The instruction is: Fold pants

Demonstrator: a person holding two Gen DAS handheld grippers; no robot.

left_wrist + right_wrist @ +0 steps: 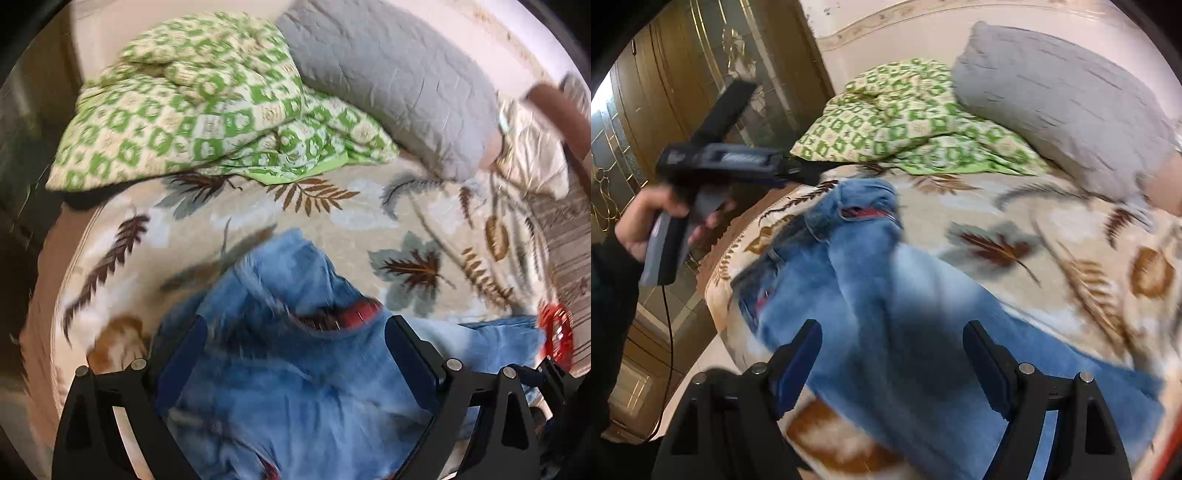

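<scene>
Blue jeans [295, 369] lie on the leaf-print bed [332, 218] beneath the released left hand-held gripper [291, 354]. Right view – released right hand-held gripper [892, 358] over one pair; only here, a hand [642, 225] grips the left tool.

Pants [295, 387] blurred, cut off below.

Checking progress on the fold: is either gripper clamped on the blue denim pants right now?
No: both pairs of fingers stand apart above the blue denim pants, gripping nothing.
</scene>
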